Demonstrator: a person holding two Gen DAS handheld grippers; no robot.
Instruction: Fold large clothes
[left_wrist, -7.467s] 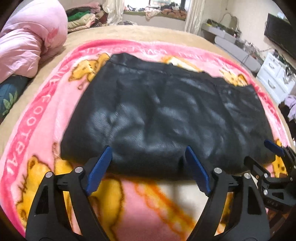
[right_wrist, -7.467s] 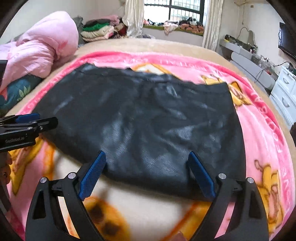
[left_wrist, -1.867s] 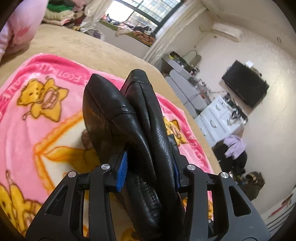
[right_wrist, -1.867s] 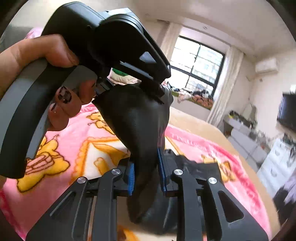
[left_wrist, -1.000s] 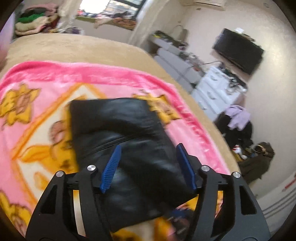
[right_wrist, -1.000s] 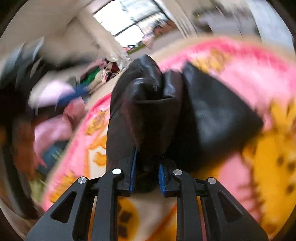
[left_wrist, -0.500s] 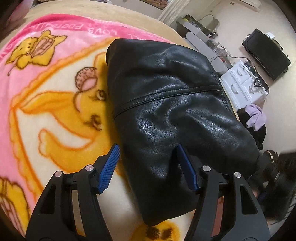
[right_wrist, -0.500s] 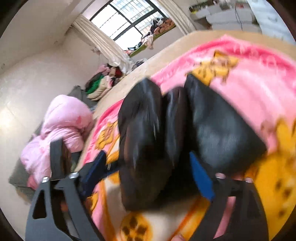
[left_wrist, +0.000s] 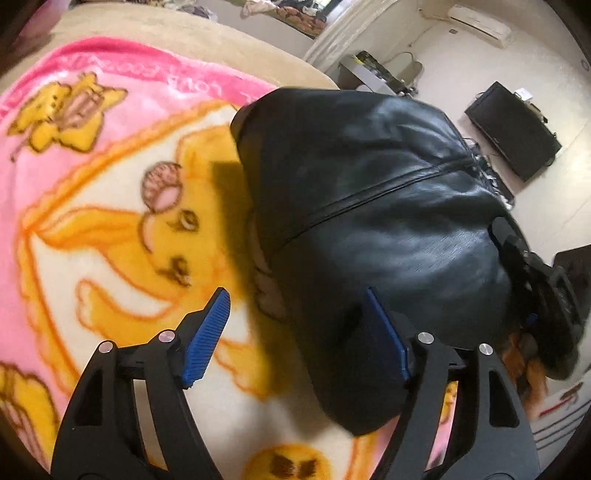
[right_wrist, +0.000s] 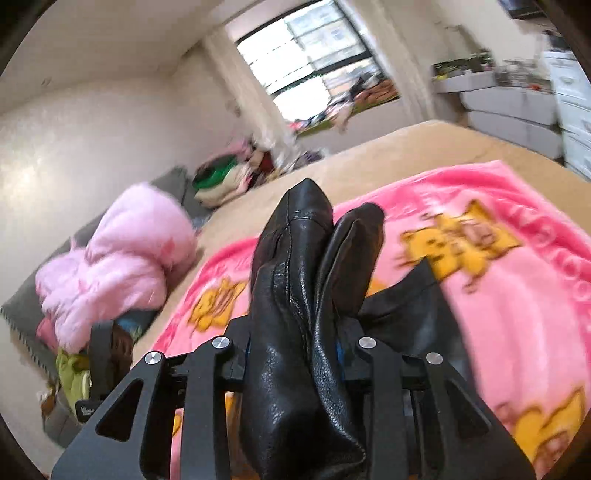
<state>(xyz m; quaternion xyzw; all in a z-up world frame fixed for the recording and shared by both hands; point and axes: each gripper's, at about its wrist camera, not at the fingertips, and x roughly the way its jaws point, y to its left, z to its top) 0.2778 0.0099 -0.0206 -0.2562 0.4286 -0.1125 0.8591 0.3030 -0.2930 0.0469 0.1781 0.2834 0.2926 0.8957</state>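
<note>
We note the black leather garment (left_wrist: 373, 206) on the pink blanket (left_wrist: 92, 206) near the bed's edge, the left gripper (left_wrist: 295, 332), just opened wider, straddling its near edge unclamped, the right gripper (right_wrist: 295, 354), just closing, pinching its bunched folds.

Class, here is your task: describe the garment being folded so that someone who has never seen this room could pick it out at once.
Start at the bed with the pink cartoon blanket spread over it. On that blanket lies a black leather garment, folded into a thick bundle, one edge pinched in the right gripper. It is the only black, glossy, stitched piece here; the other clothes are pale, colourful fabrics piled at the bed's edges.
</note>
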